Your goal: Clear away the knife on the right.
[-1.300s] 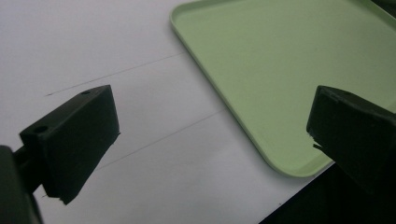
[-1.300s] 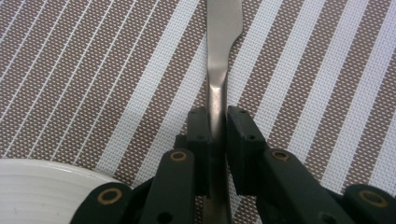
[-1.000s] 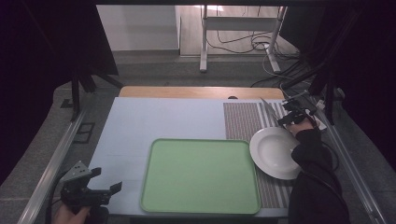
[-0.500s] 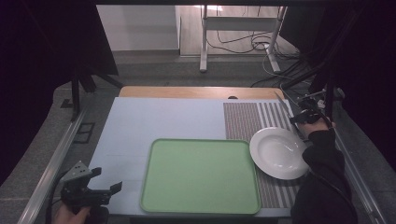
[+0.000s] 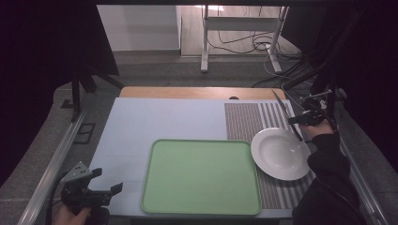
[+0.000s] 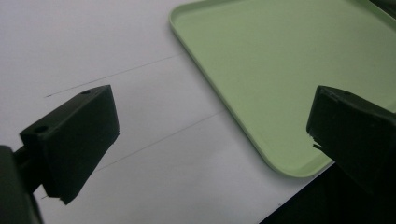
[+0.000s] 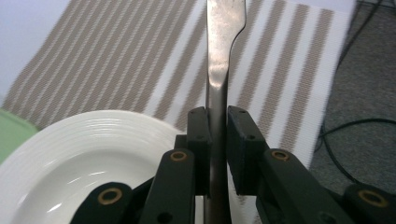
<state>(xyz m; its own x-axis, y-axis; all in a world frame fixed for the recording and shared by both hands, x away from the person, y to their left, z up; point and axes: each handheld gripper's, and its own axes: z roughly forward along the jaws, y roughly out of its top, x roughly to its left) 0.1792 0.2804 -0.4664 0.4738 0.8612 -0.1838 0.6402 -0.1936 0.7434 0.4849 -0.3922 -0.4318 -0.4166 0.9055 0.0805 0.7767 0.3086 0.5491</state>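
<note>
The right gripper (image 7: pixel 218 122) pinches a slim steel knife (image 7: pixel 223 51) by its smooth handle, raised over the striped woven placemat (image 5: pixel 248 119) at the desk's right edge, beside the glossy ribbed white plate (image 5: pixel 280 153); polished metal could slide or swivel between the jaws; the left gripper (image 6: pixel 212 135) hangs open near the matte green tray (image 6: pixel 289 70).

tray (image 5: pixel 201 176) green | plate (image 5: pixel 280 153) white | placemat (image 5: pixel 248 119) brown-white striped | knife (image 7: pixel 223 56) silver

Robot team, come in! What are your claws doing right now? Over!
Right gripper shut on knife, above striped placemat, beside white plate. Left gripper open, by green tray. Nothing in the way.
</note>
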